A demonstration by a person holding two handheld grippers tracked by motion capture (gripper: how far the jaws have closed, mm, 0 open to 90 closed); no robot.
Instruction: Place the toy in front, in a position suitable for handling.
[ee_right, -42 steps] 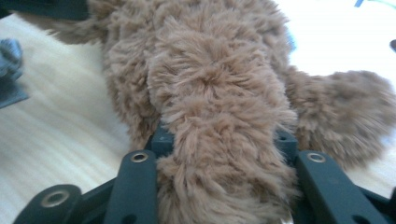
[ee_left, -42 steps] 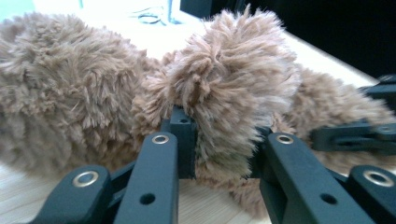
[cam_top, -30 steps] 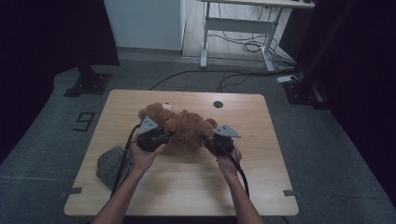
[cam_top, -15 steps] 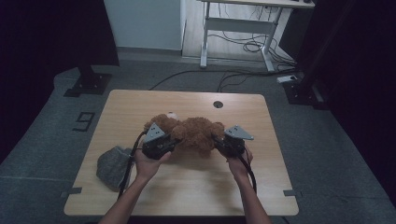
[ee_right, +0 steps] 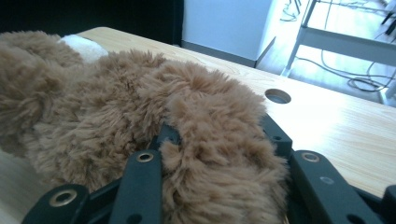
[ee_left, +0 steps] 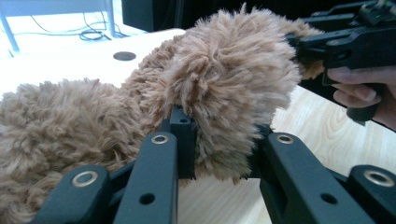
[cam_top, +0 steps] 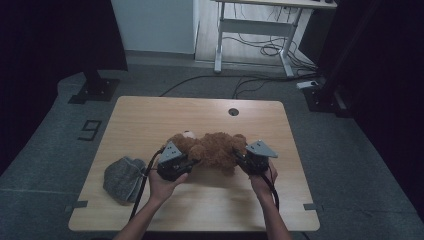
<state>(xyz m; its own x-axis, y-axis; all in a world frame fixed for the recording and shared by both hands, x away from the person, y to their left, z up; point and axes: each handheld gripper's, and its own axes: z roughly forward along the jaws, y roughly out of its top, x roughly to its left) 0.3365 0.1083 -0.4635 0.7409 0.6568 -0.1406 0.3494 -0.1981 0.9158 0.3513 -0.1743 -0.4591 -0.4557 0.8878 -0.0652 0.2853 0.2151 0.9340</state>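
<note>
High view: grey cloth (cam_top: 123, 178) by table (cam_top: 150, 115) edge, gripper views: both grippers (ee_left: 219, 140) (ee_right: 219, 140) clamp teddy (cam_top: 212, 148) limbs.

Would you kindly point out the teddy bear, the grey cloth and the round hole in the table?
teddy bear (cam_top: 212, 147), high view, its furry middle.
grey cloth (cam_top: 123, 177), high view, its centre.
round hole (cam_top: 233, 111), high view, its dark opening.

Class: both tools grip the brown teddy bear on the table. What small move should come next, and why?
Probably lift the teddy bear slightly: left tool and right tool each pinch a furry limb, and the grey cloth lies apart on the table.
</note>
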